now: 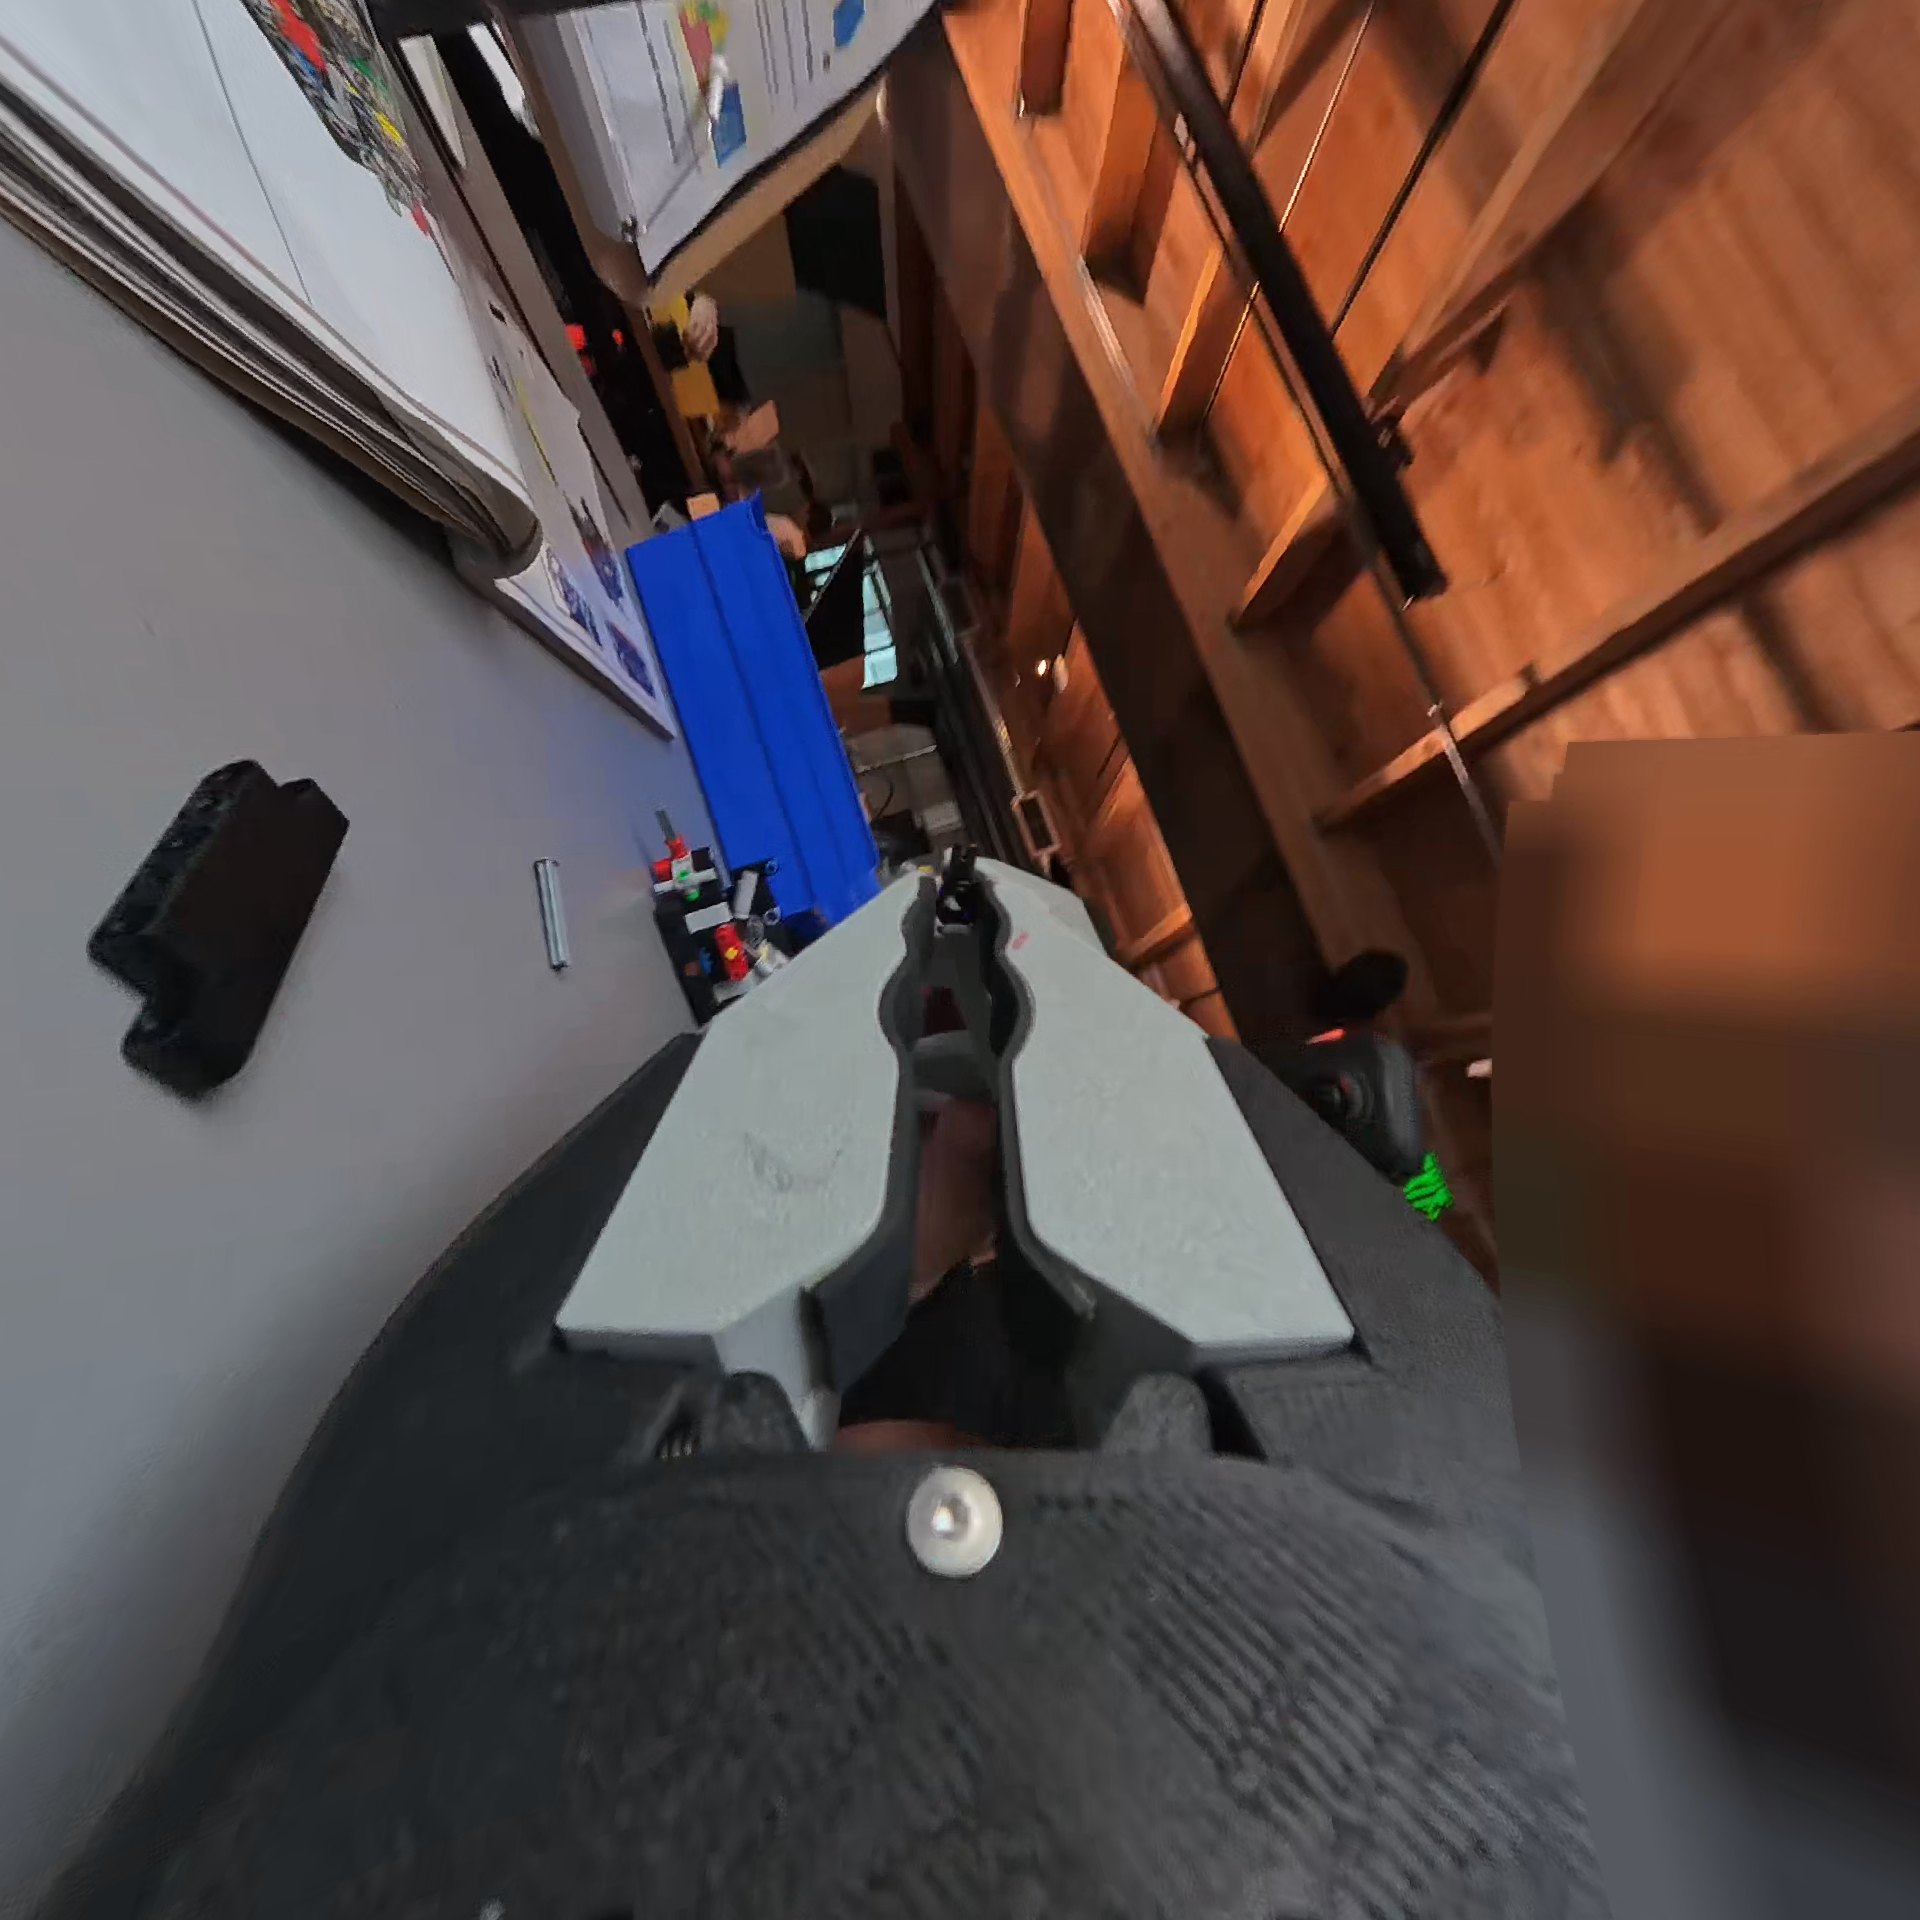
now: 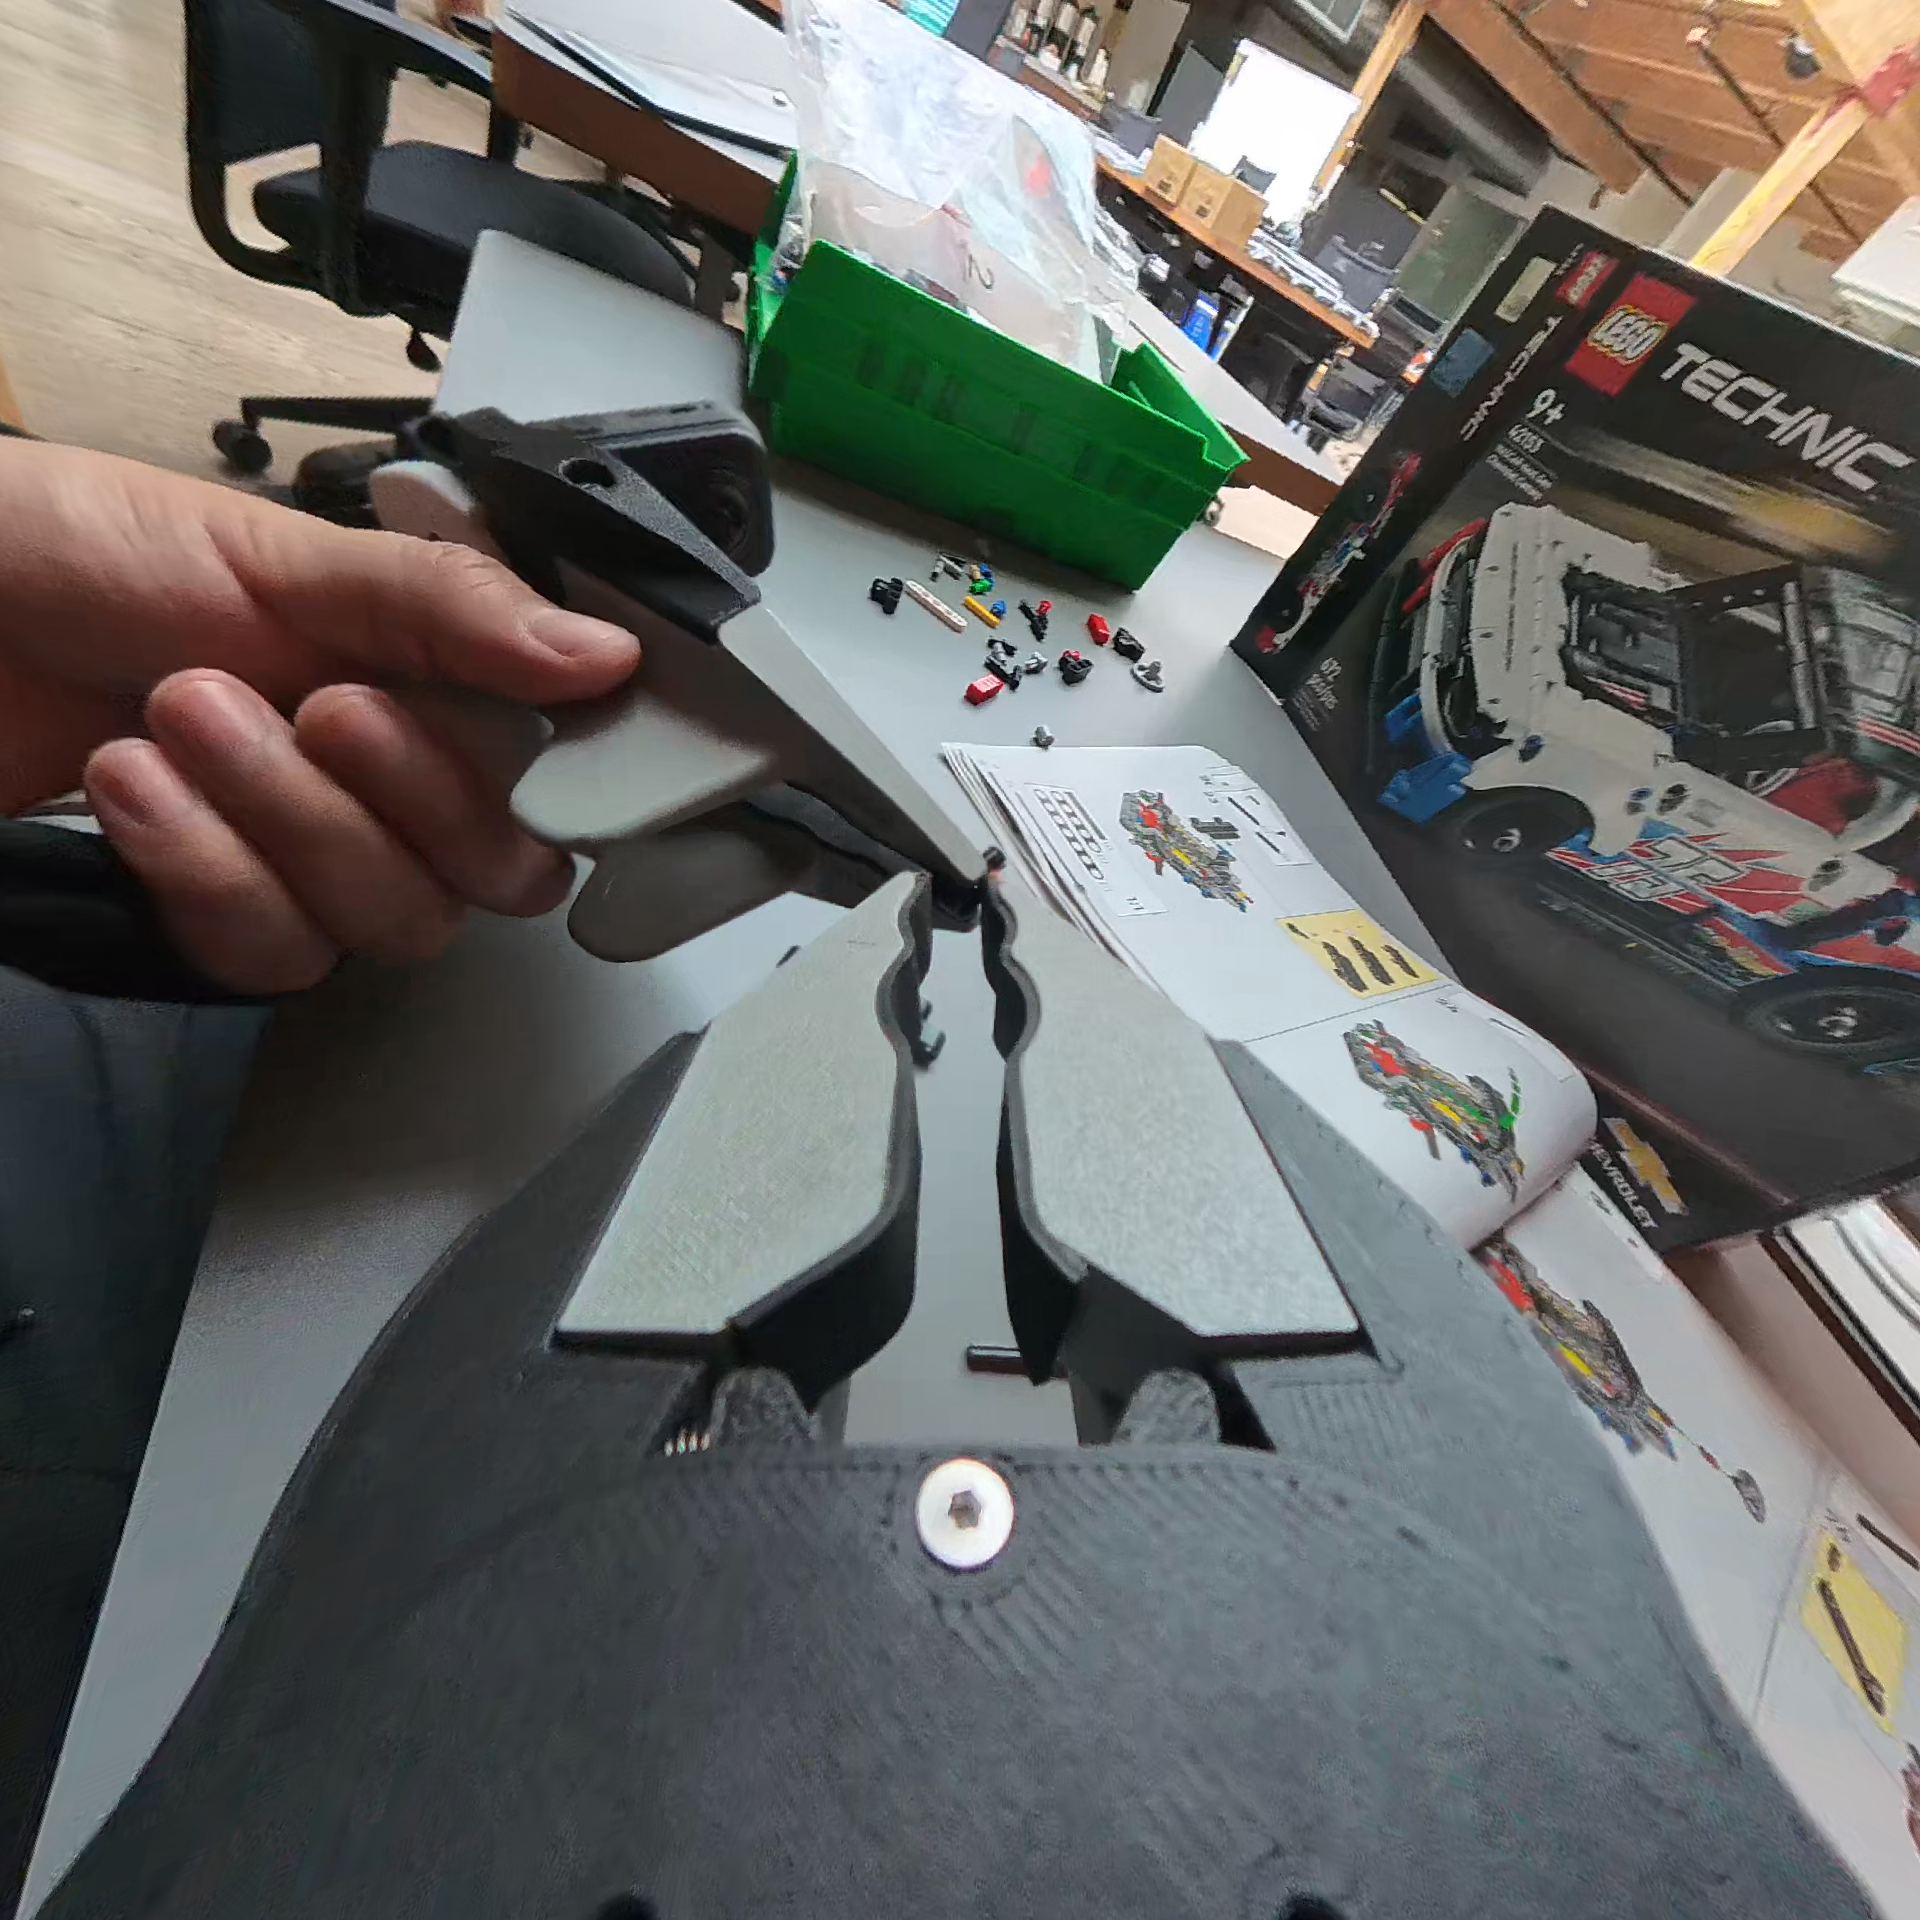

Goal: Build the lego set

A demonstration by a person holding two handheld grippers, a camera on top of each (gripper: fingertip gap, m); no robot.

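While the two tips meet above the grey bench [image 2: 436, 1049], the left claw [image 1: 954, 902] pinches a small black Lego piece [image 1: 956, 883] between nearly closed fingers. In the right wrist view the right claw [image 2: 954, 902] touches that same black piece at its tips; whether it grips it I cannot tell. A hand [image 2: 260, 707] holds the left tool. Just beyond lies the open instruction booklet [image 2: 1247, 914], with loose small Lego parts [image 2: 1018, 644] scattered near a green bin [image 2: 966, 457]. The Lego set box [image 2: 1621, 665] stands upright beside the booklet. In the left wrist view, a blue bin [image 1: 748, 707] sits by a part-built assembly [image 1: 717, 925].
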